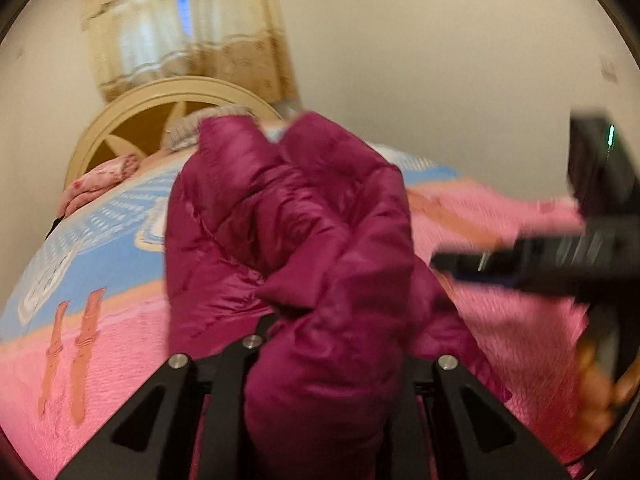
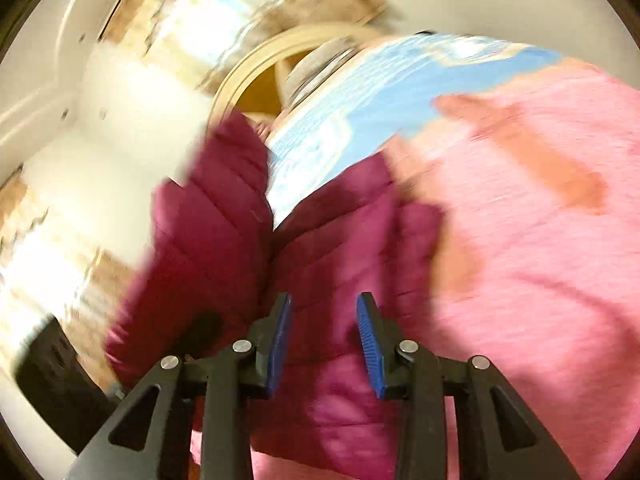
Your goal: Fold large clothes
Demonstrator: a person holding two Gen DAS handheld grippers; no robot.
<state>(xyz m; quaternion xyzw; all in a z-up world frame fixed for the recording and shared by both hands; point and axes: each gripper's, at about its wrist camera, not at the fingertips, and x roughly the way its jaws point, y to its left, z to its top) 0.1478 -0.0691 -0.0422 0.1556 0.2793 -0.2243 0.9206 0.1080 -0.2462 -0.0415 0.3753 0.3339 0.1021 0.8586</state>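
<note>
Both tongs are working at a magenta puffer jacket point(image 1: 296, 216) that is lying bunched on a bed's pink blanket point(image 1: 120, 360). Left tongs point(image 1: 320, 344) are pinching a thick fold of the jacket, which is bulging up between the fingers and hiding their pads. Right tongs point(image 2: 324, 340) are standing spread, blue pads point(image 2: 370, 344) bare and apart, with the jacket lying just beyond them and nothing pressed between.

Only the left wrist view is showing the right tongs from outside: a blurred black body crossing the blanket, right of the jacket, with a small green light on it. That view is also showing the cream headboard point(image 1: 132, 112) behind the jacket, a patterned pillow point(image 1: 100, 184) left of the jacket, and curtains point(image 1: 184, 32) above the headboard.

Only the right wrist view is showing the open blue pads. It is heavily smeared, and the jacket is rising left of the blanket's blue-and-white patch point(image 2: 360, 96).
</note>
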